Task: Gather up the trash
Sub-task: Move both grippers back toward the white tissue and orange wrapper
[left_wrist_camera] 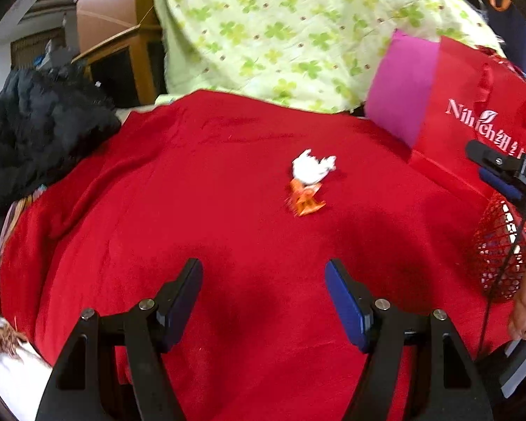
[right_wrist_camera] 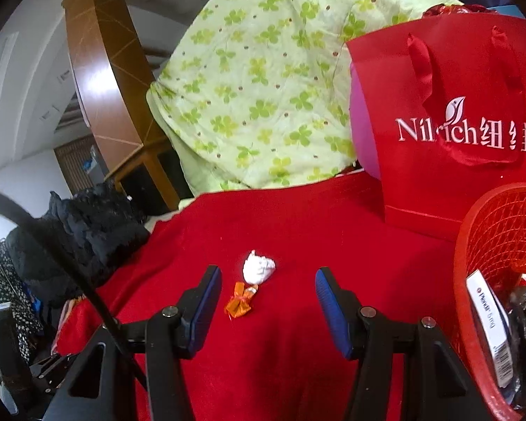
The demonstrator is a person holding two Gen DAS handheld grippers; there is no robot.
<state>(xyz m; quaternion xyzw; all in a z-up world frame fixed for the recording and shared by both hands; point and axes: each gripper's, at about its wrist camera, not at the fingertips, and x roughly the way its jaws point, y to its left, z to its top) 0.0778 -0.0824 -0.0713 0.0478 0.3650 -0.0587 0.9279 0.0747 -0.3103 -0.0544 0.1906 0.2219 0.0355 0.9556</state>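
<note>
Now, your left gripper is wide open and holds nothing. The orange wrapper lies at 12 o'clock from it, well ahead on the red cloth, touching the white paper ball. Your right gripper is wide open too, with the wrapper between its fingers. The wrapper's long side runs from 7 to 1 o'clock. You could pinch the soft cloth, or knock the ball away. The red basket waits at 3 o'clock.

Both wrist views face forward, low over red cloth; right nearer.
</note>
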